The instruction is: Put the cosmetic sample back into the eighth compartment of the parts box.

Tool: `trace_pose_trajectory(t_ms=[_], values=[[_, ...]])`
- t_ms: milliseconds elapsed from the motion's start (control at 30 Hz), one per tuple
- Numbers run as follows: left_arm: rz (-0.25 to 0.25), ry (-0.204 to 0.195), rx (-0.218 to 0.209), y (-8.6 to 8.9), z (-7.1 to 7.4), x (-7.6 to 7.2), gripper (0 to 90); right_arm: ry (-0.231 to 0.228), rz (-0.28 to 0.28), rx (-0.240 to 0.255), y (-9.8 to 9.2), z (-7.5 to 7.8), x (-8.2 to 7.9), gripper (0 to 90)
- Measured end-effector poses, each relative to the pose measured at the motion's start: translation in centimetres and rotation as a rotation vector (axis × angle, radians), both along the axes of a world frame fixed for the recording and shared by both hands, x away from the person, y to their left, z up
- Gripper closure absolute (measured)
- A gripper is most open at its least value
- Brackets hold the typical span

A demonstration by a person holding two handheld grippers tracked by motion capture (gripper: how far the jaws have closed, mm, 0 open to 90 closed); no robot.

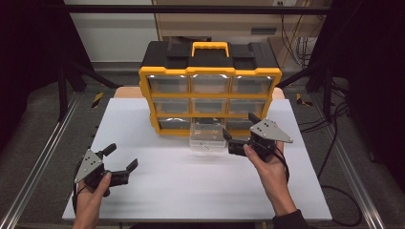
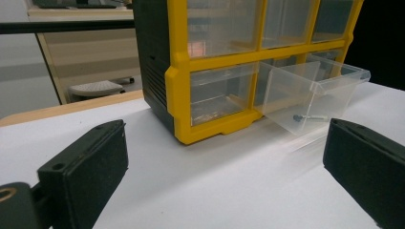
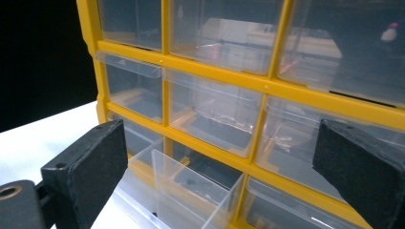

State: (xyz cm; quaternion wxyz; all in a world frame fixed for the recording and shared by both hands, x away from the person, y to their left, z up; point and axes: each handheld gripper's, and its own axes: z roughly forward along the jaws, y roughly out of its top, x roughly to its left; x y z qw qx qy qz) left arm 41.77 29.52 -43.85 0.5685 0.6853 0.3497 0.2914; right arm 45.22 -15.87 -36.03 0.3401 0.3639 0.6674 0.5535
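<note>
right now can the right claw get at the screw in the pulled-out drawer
Probably yes: the right claw is open beside the open-topped drawer, and nothing covers the screw.

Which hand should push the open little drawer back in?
Probably the right. The right gripper is open beside the pulled-out clear drawer of the yellow organizer. The left gripper sits farther away over the white table.

I'm working in what looks like a lab or workshop test bay: a white table boxed in by a dark metal frame, rails along the floor, loose cables at the back wall, and a yellow parts organizer on the table.
</note>
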Motion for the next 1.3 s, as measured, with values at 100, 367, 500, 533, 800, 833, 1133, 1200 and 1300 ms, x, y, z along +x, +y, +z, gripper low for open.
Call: trace_pose_trajectory(t_ms=[100,367,500,533,800,833,1133,1200,1300], values=[[-0.008,-0.003,-0.008,-0.1,0.2,-0.1,1.2,-0.010,-0.004,0.001,-0.5,-0.4,-0.3,6.7],[-0.028,-0.013,-0.015,-0.5,0.6,-0.5,1.1,-0.029,-0.031,0.008,-1.7,-1.4,-1.0,7.8],[-0.035,-0.018,-0.022,-0.6,0.8,-0.6,1.2,-0.027,-0.038,0.019,-2.1,-1.9,-1.3,6.3],[-0.036,-0.018,-0.023,-0.6,0.8,-0.6,1.2,-0.028,-0.038,0.020,-2.1,-2.0,-1.3,6.0],[-0.051,-0.019,-0.037,-0.8,1.0,-0.7,1.2,-0.045,-0.048,0.032,-2.7,-2.5,-1.7,4.8],[-0.052,-0.019,-0.037,-0.9,1.1,-0.8,1.2,-0.046,-0.048,0.032,-2.8,-2.6,-1.8,4.8],[-0.063,-0.029,-0.036,-1.7,2.3,-0.9,1.2,-0.042,-0.055,0.033,-3.5,-3.4,-2.2,4.8],[-0.062,-0.033,-0.030,-2.0,2.6,-0.9,1.3,-0.038,-0.056,0.035,-3.7,-3.6,-2.3,4.8],[-0.067,-0.032,-0.020,-2.5,3.0,-0.9,1.3,-0.033,-0.057,0.031,-4.0,-3.9,-2.5,5.3]])
